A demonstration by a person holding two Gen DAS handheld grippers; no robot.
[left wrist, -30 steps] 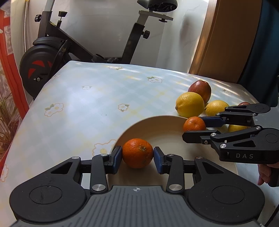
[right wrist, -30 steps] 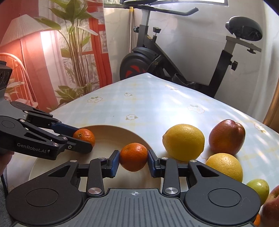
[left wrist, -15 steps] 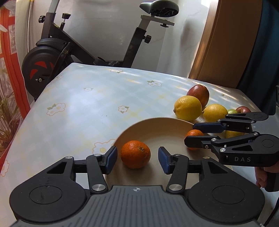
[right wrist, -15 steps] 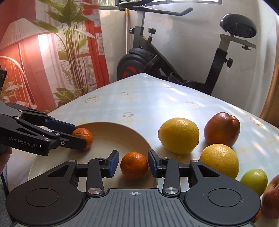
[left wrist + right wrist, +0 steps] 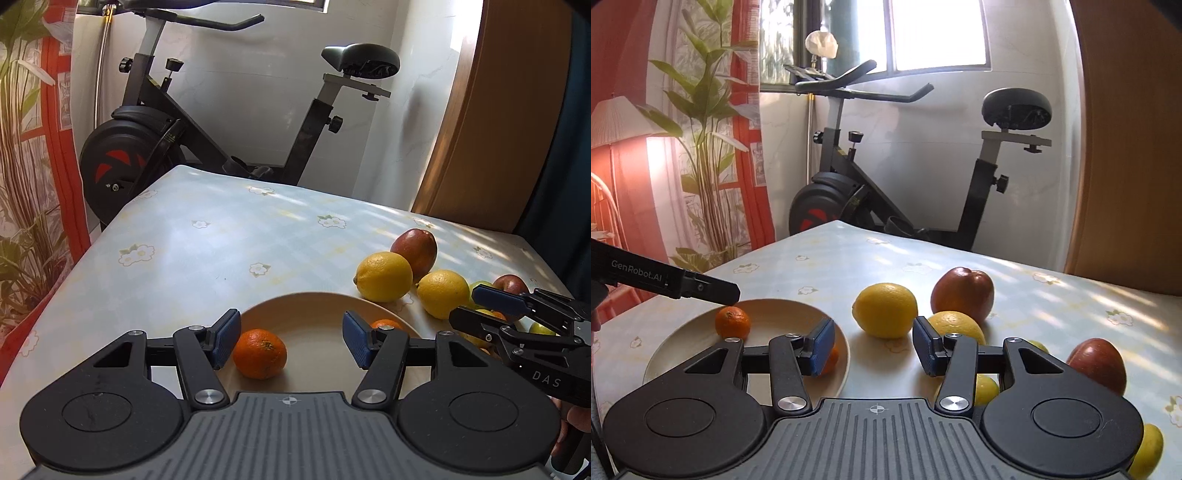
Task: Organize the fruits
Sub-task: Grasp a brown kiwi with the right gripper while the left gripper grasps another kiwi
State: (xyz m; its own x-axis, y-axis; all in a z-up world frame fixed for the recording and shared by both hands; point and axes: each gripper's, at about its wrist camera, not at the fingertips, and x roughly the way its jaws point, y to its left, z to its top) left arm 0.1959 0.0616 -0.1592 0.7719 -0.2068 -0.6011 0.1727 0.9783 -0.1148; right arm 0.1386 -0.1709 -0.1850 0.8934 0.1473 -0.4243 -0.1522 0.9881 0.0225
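Round beige plate [image 5: 314,306] on the pale floral tablecloth [image 5: 221,240]: holds two small orange mandarins [image 5: 260,353], well apart. Left gripper [image 5: 290,338]: jaws apart, just been opening, one mandarin loose between them beside the left pad. Right gripper [image 5: 873,345]: jaws apart, just been opening, nothing between. Yellow lemons [image 5: 885,310] and red apples [image 5: 962,293] beside the plate, off it. Black exercise bike [image 5: 886,192] behind.
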